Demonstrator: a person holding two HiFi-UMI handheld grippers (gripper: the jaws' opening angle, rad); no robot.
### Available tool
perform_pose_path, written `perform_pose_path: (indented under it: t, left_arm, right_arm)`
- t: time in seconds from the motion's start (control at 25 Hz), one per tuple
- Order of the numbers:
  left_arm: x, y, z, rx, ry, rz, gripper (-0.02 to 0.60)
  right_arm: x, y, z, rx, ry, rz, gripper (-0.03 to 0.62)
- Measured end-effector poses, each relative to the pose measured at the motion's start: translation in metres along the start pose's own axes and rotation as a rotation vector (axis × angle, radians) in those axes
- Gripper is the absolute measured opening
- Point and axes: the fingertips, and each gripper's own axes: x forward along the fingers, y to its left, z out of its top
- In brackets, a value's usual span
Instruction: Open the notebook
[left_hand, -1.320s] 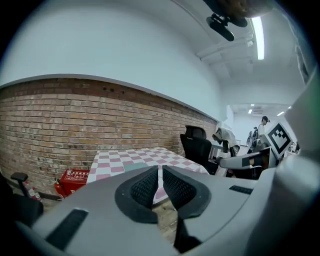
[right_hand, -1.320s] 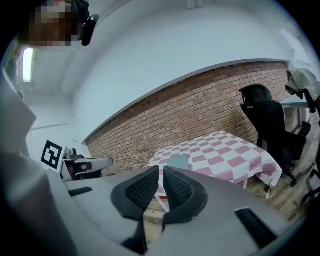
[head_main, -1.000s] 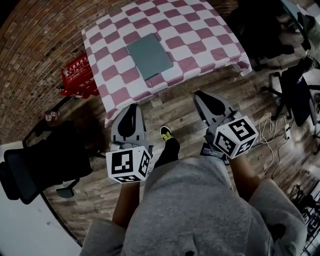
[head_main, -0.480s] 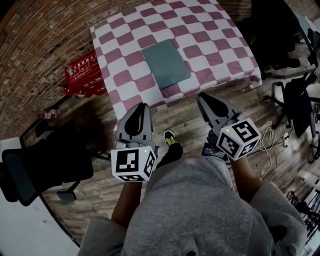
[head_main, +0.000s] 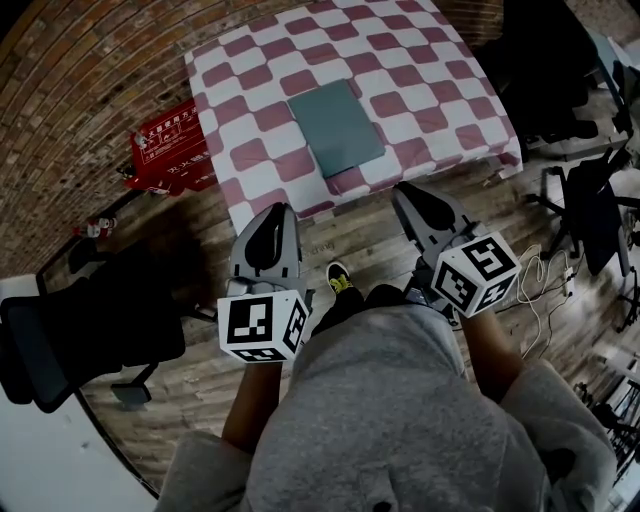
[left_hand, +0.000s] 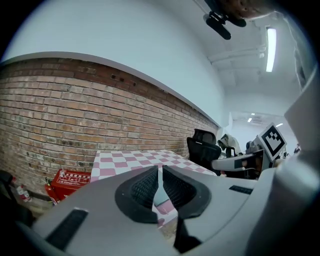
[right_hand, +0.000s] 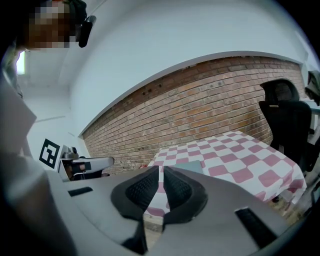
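Nearer the table (head_main: 440, 70) now, left gripper (head_main: 273, 210) and right gripper (head_main: 405, 190) carry jaws together and empty, since the closed notebook (head_main: 336, 128) lies beyond reach.

A table (head_main: 420, 70) stands on a wood-plank floor (head_main: 350, 235) beside a brick wall. A pink-and-white checked cloth (head_main: 260, 155) covers the whole top and hangs over the edges. A grey-green notebook (head_main: 336, 128) lies flat and closed on the cloth. It is the only thing on the table, and it lies about midway along the near side, close to that edge and a little askew to the checks. On the floor, a red box (head_main: 172, 148) sits just beside the table's left side. A dark chair (head_main: 90, 340) stands farther left, another chair (head_main: 600, 200) stands to the right, and a pale cable (head_main: 545, 285) loops near that one.
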Motion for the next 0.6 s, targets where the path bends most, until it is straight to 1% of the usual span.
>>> perform_pose_path:
  t: [0.6]
  left_arm:
    - [-0.016,-0.011,-0.003,-0.013,-0.011,0.001,0.034]
  right_arm:
    - [-0.022,-0.002,0.001,-0.008,-0.015,-0.03,0.048]
